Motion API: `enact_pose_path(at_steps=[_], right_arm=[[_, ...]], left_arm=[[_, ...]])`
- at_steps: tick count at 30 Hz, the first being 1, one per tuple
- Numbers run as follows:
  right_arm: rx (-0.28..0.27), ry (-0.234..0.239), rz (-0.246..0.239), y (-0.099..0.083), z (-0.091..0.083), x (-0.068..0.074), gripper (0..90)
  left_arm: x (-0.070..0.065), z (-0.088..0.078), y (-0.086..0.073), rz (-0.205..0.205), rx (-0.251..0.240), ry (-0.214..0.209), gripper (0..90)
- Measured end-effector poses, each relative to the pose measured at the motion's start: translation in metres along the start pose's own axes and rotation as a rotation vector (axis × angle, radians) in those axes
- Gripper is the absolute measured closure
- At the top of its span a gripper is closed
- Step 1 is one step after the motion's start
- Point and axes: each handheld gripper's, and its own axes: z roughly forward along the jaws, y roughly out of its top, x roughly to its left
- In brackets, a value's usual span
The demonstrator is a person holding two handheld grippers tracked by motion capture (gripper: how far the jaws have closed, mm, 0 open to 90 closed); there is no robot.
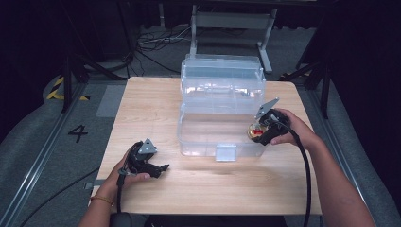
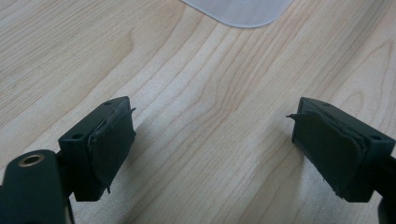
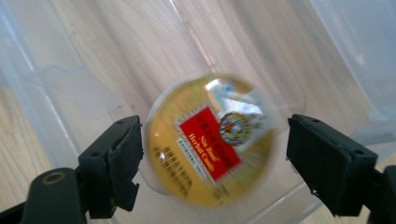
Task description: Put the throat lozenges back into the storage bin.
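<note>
Currently a person works at a pale wooden surface [image 1: 208, 184] with a pair of tongs in each hand. Toward the far edge sits a clear plastic storage box [image 1: 220, 137], its hinged lid [image 1: 222, 75] standing open behind it and a latch tab at the middle of its near wall.

The right tongs [image 1: 259, 134] reach over the box's right end. Between their jaws is a round tin of herbal candy [image 3: 210, 147], yellow with a red label, blurred, seen top-on against the box's clear bottom. The left jaw looks to be at the tin's edge, while a gap shows between the tin and the right jaw; whether they grip it I cannot tell. From above, the tin [image 1: 256, 132] sits at the box's right end, near the front corner.

The left tongs [image 1: 163, 168] rest low near the front left part of the surface, jaws wide with nothing between them, a corner of the box just ahead.

The step in hand seems to be placing the tin in the box. Next would likely call for drawing the right tongs up and clear, then shutting the lid.
</note>
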Motion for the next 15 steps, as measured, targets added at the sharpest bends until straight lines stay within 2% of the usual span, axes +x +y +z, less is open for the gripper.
enact_pose_path(at_steps=[2,7,15], right_arm=[[0.017,-0.001,-0.002,0.0002,0.0015,0.0018,21.9],[0.006,-0.007,-0.004,-0.0009,0.0003,0.0013,19.3],[-0.007,-0.003,-0.006,-0.0034,-0.0041,0.0014,22.5]], left_arm=[[0.0000,0.0000,0.0000,0.000,0.000,0.000,13.3],[-0.0001,0.0000,0.0000,-0.001,0.000,0.000,13.3],[-0.0009,-0.0005,0.0003,0.002,0.003,0.002,13.6]])
